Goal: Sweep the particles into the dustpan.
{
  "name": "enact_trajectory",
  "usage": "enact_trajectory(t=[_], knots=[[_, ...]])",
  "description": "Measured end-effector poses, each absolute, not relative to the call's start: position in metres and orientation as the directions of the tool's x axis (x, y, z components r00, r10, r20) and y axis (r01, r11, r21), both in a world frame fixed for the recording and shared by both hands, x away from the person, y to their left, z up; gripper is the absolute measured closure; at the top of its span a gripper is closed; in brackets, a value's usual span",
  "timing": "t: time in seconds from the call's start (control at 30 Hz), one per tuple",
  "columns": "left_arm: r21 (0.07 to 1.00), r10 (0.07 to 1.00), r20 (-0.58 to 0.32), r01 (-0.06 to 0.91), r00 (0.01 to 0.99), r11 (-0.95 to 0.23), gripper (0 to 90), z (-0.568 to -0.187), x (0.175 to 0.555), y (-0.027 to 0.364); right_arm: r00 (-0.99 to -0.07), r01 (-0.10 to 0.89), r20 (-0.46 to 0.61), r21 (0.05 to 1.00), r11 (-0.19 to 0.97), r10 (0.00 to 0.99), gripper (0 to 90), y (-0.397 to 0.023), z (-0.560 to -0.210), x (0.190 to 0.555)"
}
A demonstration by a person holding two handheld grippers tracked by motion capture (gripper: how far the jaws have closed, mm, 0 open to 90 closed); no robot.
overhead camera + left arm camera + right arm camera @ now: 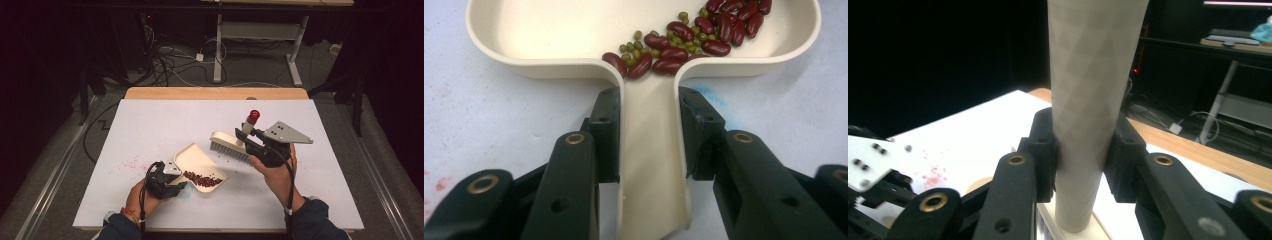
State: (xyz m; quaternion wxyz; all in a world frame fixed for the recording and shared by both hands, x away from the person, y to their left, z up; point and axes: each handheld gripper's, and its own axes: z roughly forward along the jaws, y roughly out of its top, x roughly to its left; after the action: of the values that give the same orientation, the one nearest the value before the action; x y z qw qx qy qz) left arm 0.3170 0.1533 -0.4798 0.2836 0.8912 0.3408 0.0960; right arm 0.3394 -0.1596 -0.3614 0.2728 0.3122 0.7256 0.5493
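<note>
While the left tool (167, 181) clamps the dustpan (200, 162) handle, beans (202, 179) already lie heaped at the pan's rear wall. Right tool (255, 136), closed on the brush (231, 147) handle, holds it raised just beside the pan. Pink specks (131, 162) remain on the bench (165, 125) left of the pan; emptying appears left to do.

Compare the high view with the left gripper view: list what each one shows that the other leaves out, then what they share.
High view alone: the cream brush with its red-tipped handle, clamped in the right claw, both of the person's hands, and the floor cables beyond the table.

Left gripper view alone: small green mung beans among the red ones, and a faint blue smudge on the table.

Both: the cream dustpan, its handle shut in the left claw, and red kidney beans in it.
</note>
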Motion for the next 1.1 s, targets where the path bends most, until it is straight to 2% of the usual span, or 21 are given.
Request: enact_trajectory(t=[0.63,0.83,1.1], knots=[[0.560,0.631,-0.012,0.528,0.776,-0.638,63.5,-0.478,0.308,0.150,-0.545,0.254,-0.070,0.936,0.244,0.835,70.1,-0.232,-0.382,0.338],[0.561,0.631,-0.016,0.529,0.776,-0.636,63.5,-0.478,0.308,0.149,-0.613,0.264,-0.115,0.903,0.340,0.782,70.2,-0.227,-0.386,0.330],[0.559,0.642,-0.026,0.543,0.767,-0.626,63.5,-0.477,0.309,0.143,-0.653,0.236,-0.156,0.888,0.395,0.741,70.1,-0.212,-0.387,0.317]])
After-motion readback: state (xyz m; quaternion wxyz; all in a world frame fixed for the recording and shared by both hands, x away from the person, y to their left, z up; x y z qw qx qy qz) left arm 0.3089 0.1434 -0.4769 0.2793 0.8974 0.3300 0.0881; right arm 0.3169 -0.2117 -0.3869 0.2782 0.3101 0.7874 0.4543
